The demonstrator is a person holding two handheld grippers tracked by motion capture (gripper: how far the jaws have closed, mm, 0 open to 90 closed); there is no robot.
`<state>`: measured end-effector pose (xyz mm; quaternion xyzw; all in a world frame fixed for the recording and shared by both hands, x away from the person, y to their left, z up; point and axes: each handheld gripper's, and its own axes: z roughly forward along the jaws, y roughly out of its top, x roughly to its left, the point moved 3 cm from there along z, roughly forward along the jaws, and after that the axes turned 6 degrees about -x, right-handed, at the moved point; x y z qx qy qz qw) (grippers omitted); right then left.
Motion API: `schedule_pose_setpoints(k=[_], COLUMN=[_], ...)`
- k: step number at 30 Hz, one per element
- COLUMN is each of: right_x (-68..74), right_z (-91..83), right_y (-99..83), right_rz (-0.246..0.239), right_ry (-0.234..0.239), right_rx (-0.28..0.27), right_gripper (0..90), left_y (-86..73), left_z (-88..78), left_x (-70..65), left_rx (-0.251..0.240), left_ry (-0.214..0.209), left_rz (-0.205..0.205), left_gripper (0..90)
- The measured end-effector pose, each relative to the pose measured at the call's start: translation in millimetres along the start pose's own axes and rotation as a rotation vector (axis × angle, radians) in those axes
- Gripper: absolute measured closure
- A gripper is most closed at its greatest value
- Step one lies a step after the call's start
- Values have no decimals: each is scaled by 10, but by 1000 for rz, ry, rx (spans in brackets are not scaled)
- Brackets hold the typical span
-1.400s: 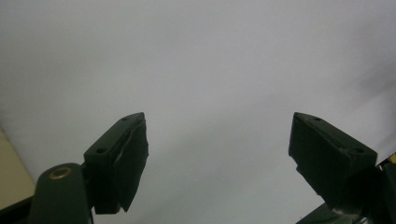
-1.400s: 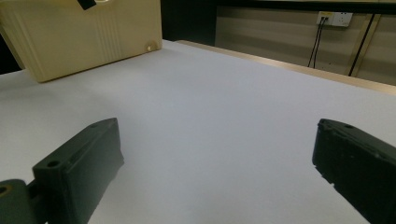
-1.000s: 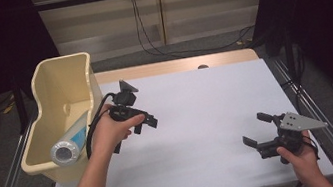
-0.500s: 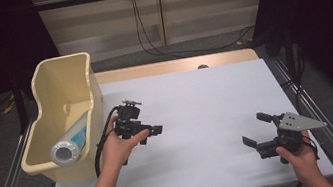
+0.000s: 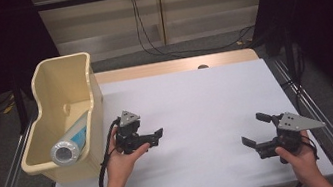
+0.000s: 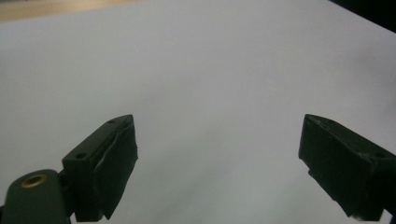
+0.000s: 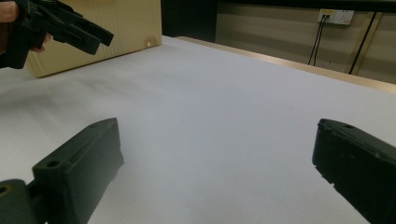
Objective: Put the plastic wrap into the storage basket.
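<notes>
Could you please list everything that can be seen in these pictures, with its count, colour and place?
Bin: one, cream plastic, at the table's left edge, open at the top.
Bottle: one, clear with a light blue label, lying tilted inside the bin, its round end toward the camera.
Table: one, white top with a wooden strip along the far edge.
Cables: several, black, hanging from the wall socket to the floor behind the table.
Left gripper: one, black, held low over the table beside the bin, fingers apart with nothing between them; the jaws have just been opening.
Right gripper: one, black with a grey plate, at the table's near right, fingers apart, holding nothing.
</notes>
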<state>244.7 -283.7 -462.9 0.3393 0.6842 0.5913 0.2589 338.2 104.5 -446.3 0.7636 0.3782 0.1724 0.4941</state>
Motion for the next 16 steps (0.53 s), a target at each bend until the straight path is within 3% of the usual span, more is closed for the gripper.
schedule_pose_setpoints(k=[3, 8, 11, 16], right_x=[-1, 7, 8, 3], right_z=[0, 6, 8, 10], right_y=[0, -2, -2, 0], right_rz=[-1, -3, -6, -5], right_ry=[-1, 0, 0, -3], right_rx=[0, 4, 4, 2], right_gripper=[10, 10, 10, 10], left_y=[-13, -57, -89, -118], left_z=[-41, -81, -101, -105], left_x=[2, 4, 5, 17], left_rx=[-63, -144, -176, -179], left_ry=[22, 44, 54, 43], left_rz=[34, 46, 50, 37], left_gripper=[97, 65, 56, 49])
